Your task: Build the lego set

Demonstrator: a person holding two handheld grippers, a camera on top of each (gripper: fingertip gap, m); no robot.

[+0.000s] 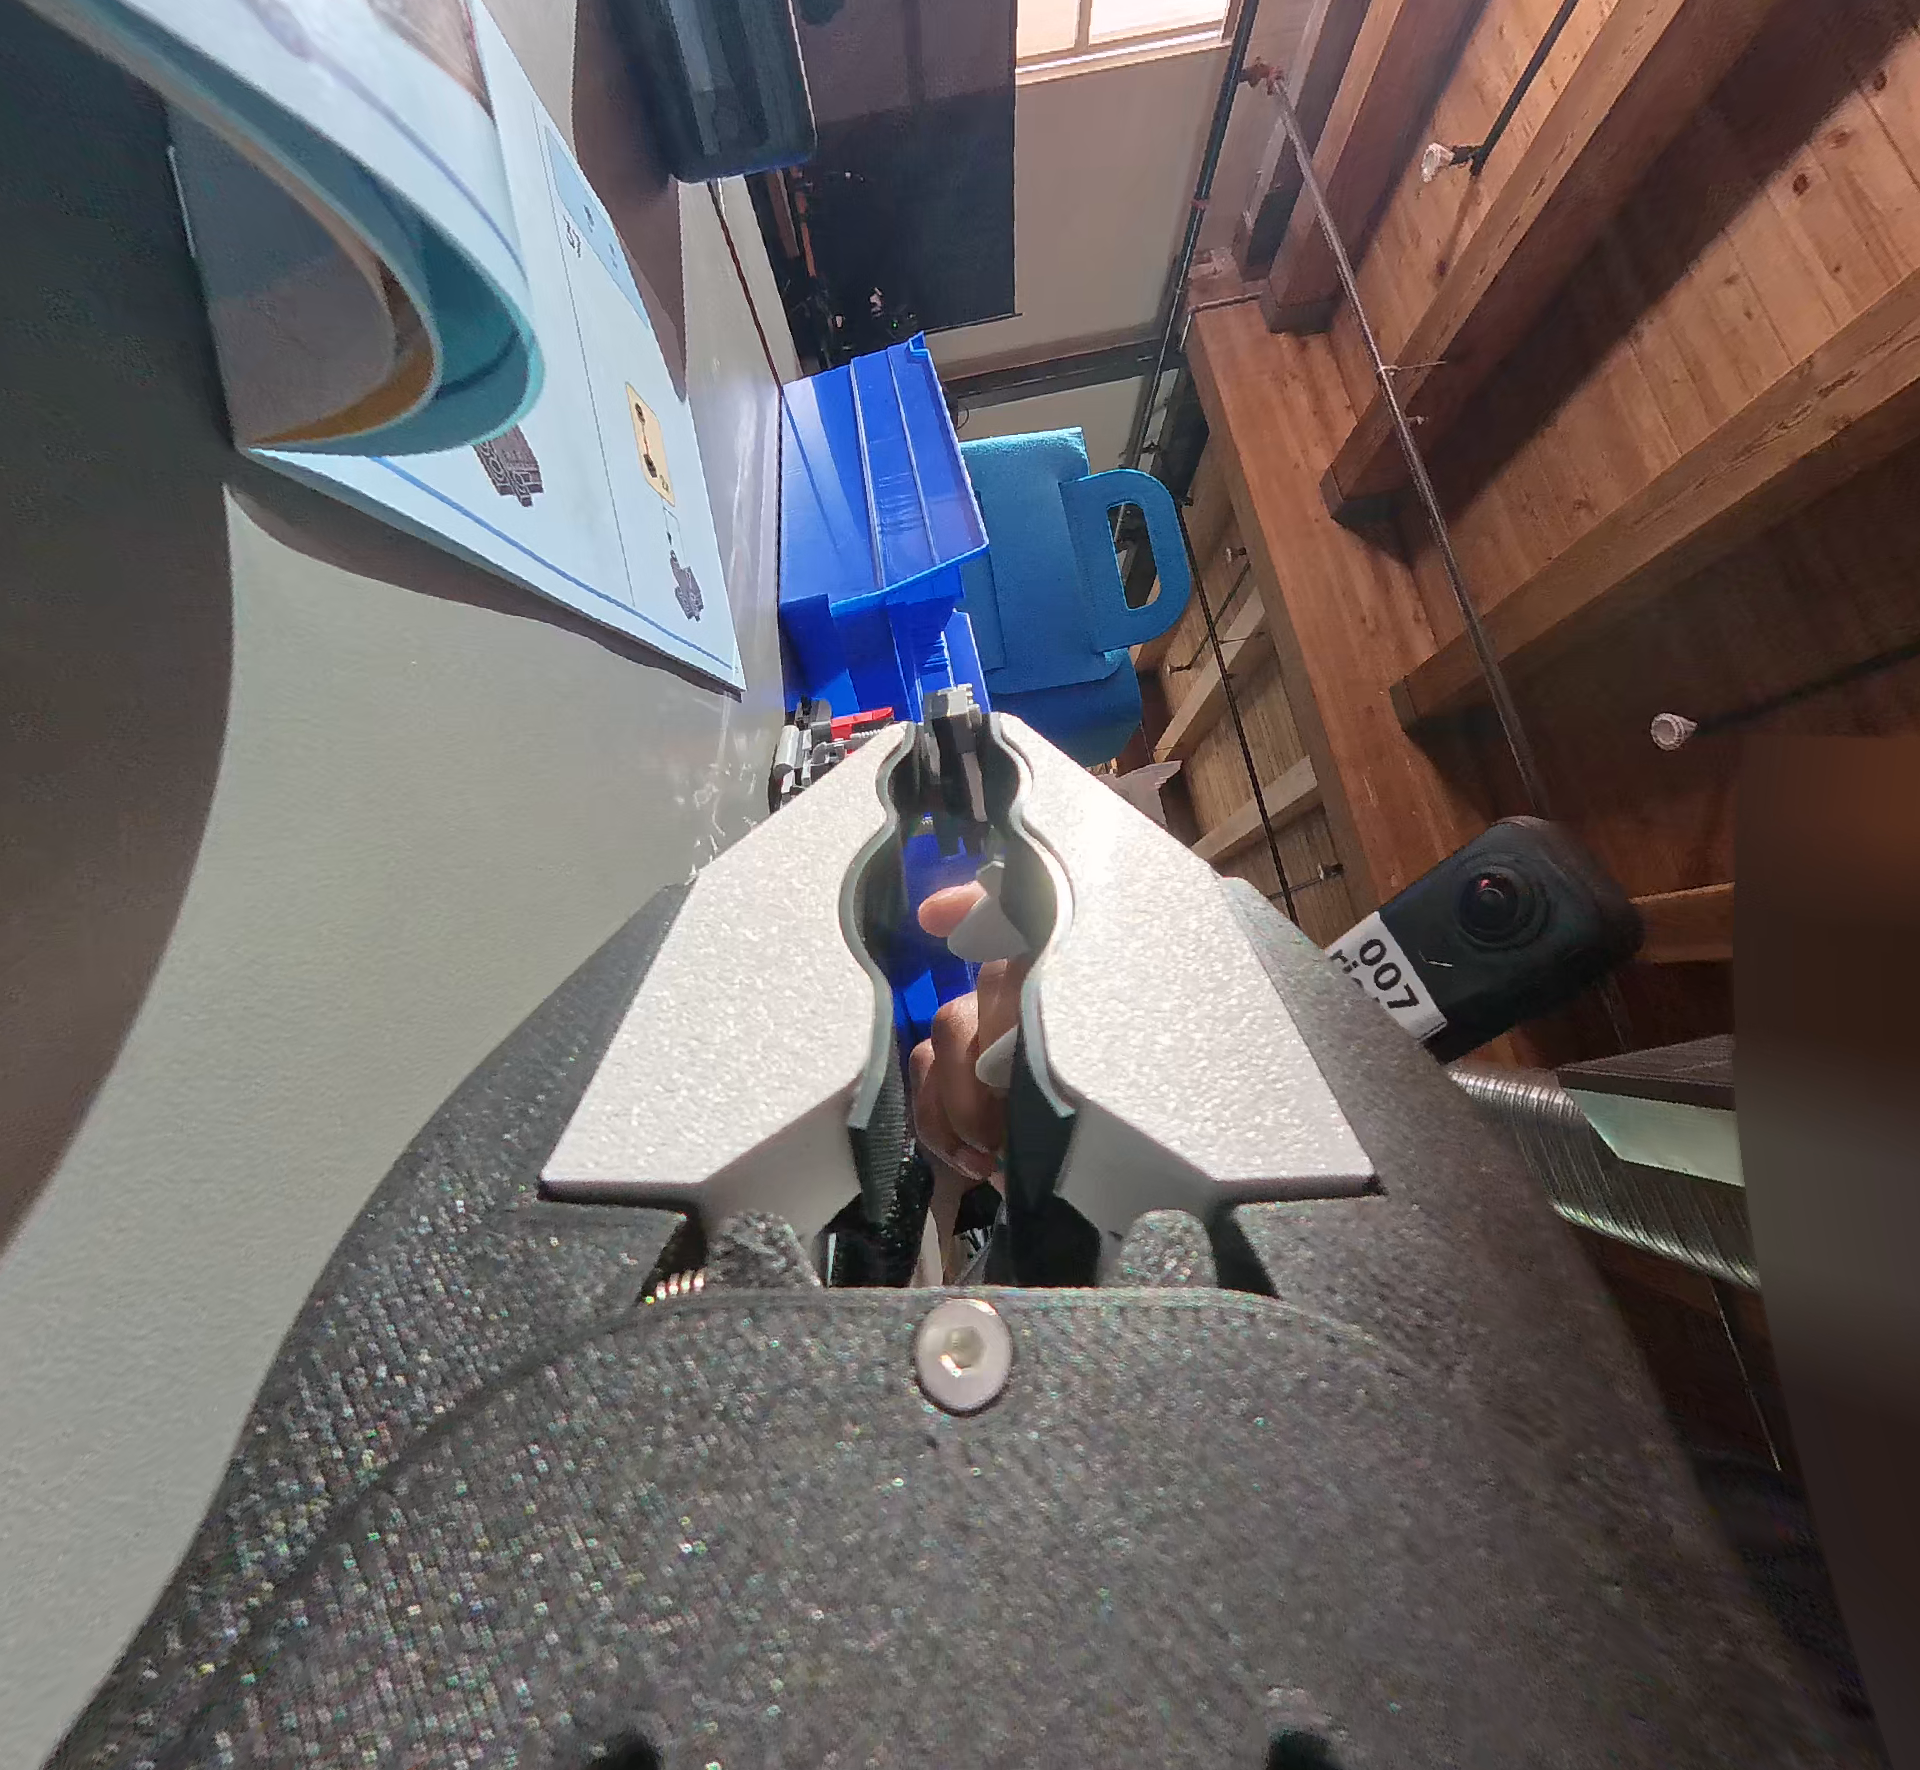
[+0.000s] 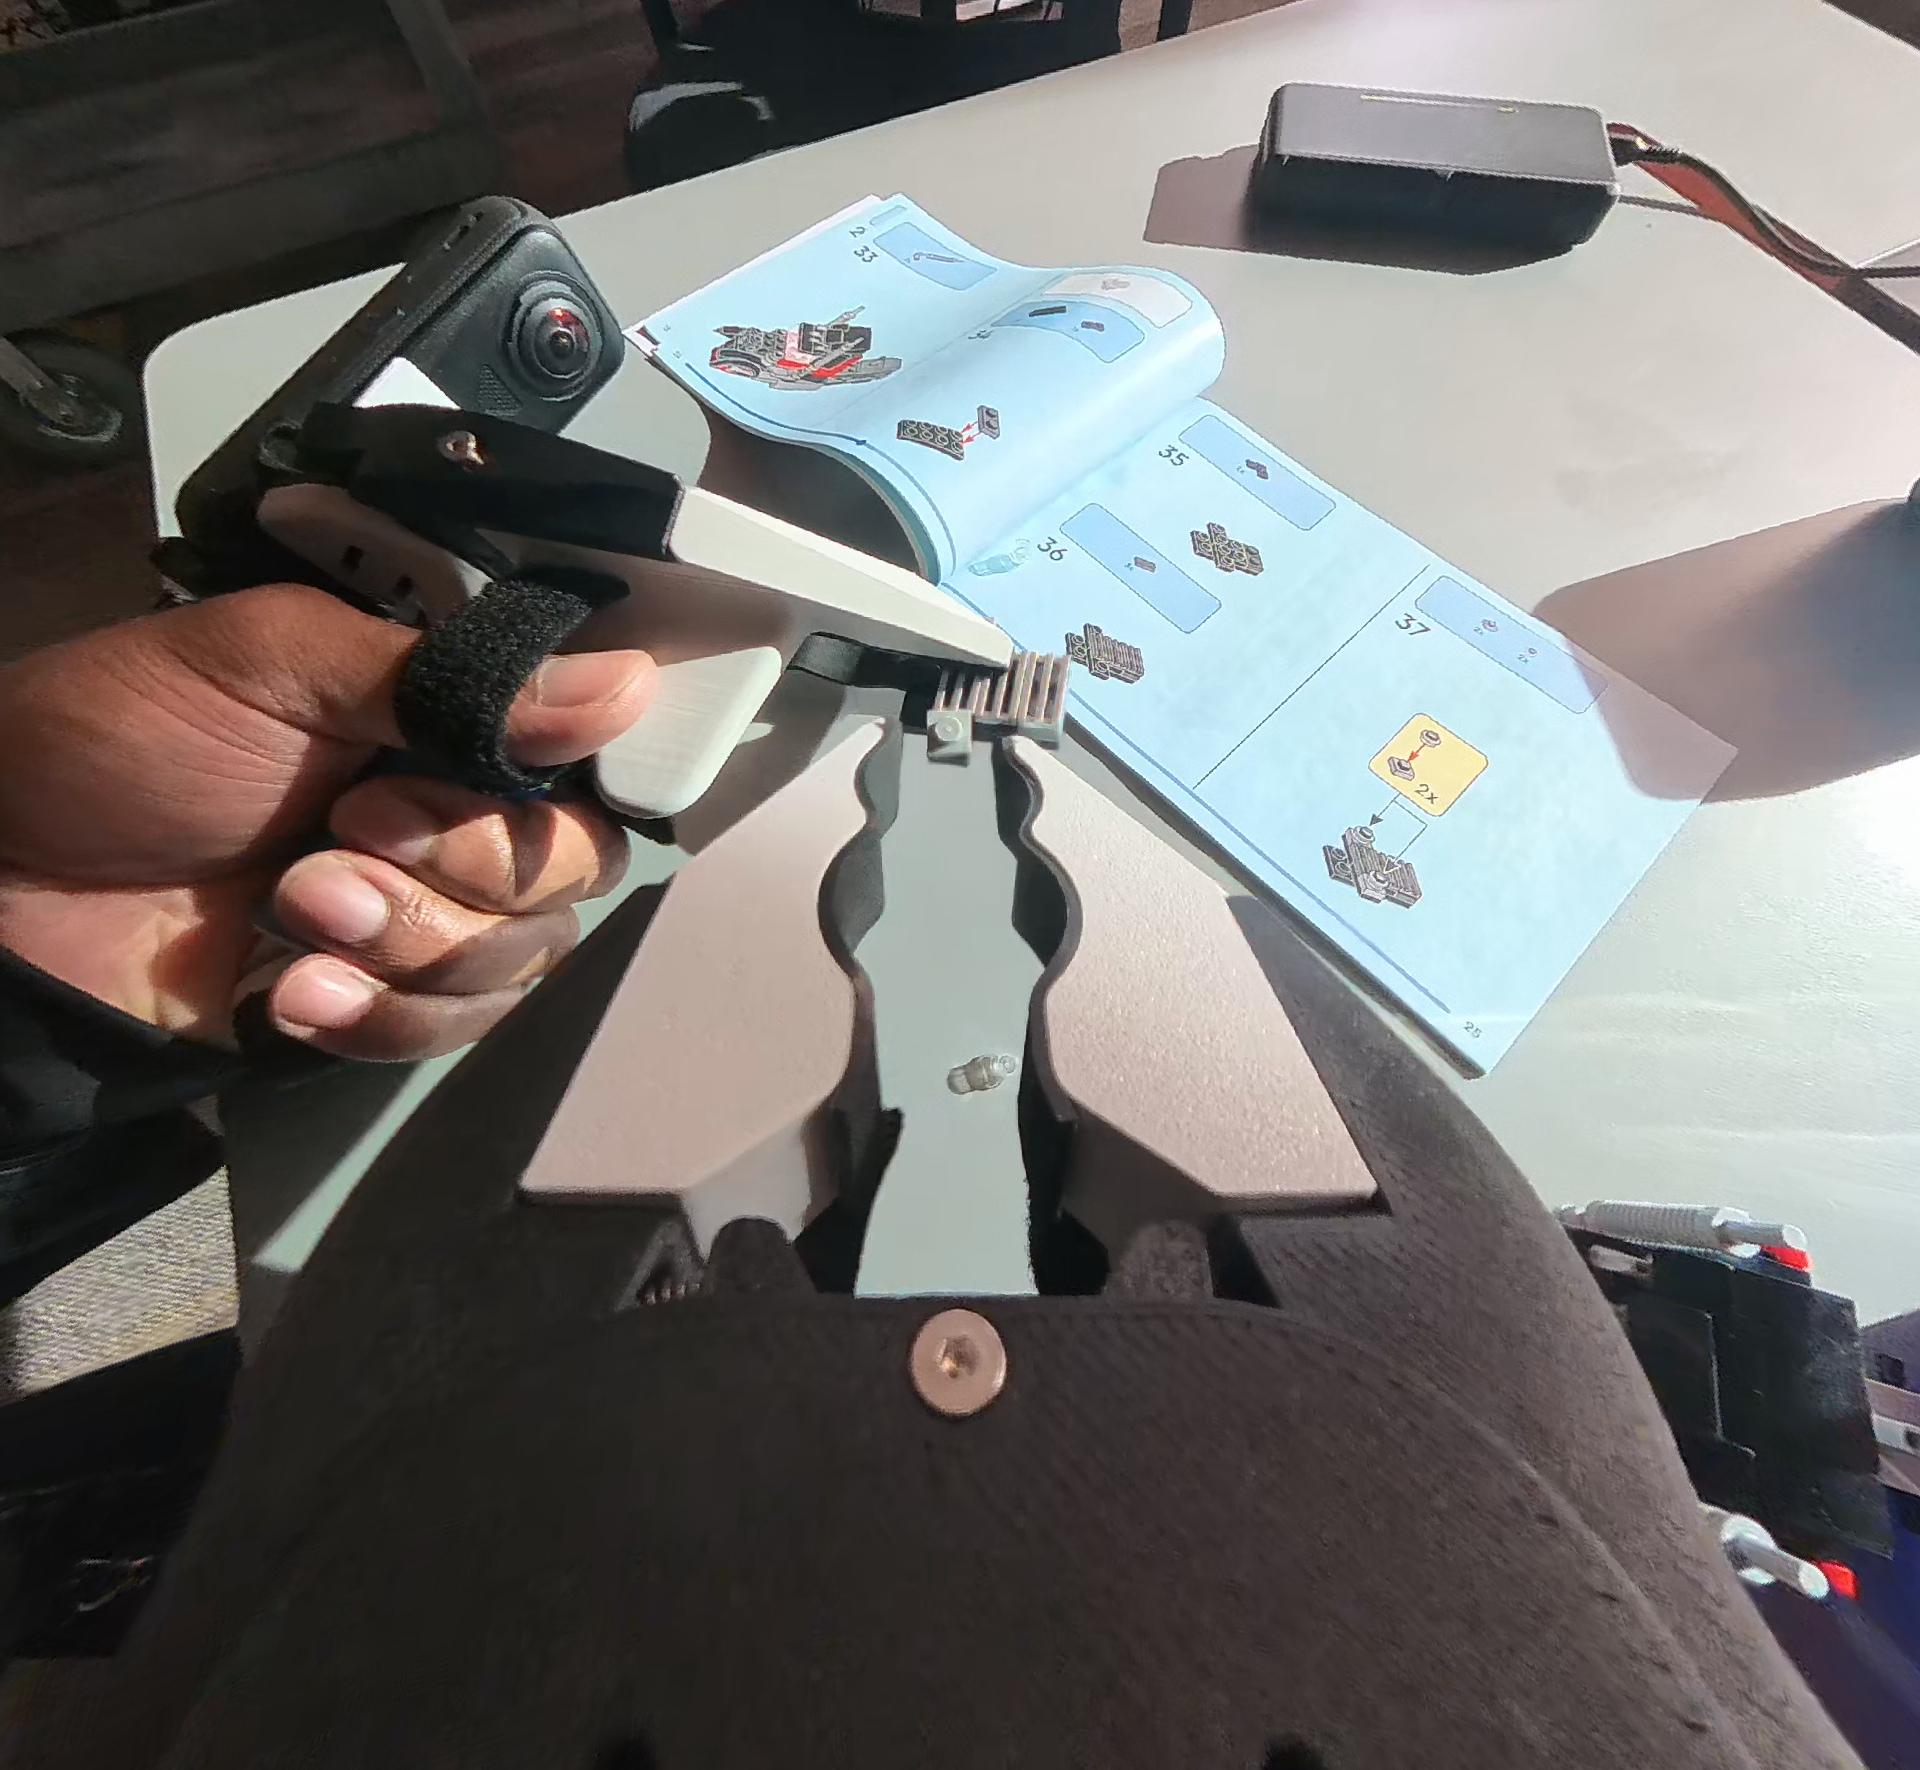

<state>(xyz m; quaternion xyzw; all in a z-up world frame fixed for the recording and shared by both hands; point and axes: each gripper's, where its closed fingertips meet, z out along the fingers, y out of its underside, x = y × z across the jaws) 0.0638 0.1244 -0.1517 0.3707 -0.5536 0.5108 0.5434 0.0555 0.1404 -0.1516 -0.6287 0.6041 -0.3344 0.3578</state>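
Observation:
My left gripper is shut on a small grey and black lego assembly. In the right wrist view it comes in from the left, held by a hand, and its tip grips a grey ribbed assembly above the open instruction booklet. My right gripper is closed on a small light grey plate, which touches the underside of that assembly. A tiny clear piece lies on the grey table between my right fingers.
A black box with a cable lies at the far right of the table. A partly built dark model with red and white parts sits at the lower right. Blue bins stand beyond the booklet. Chairs stand past the far edge. Only a small space, under 4 cm, lies between the two pairs of fingers.

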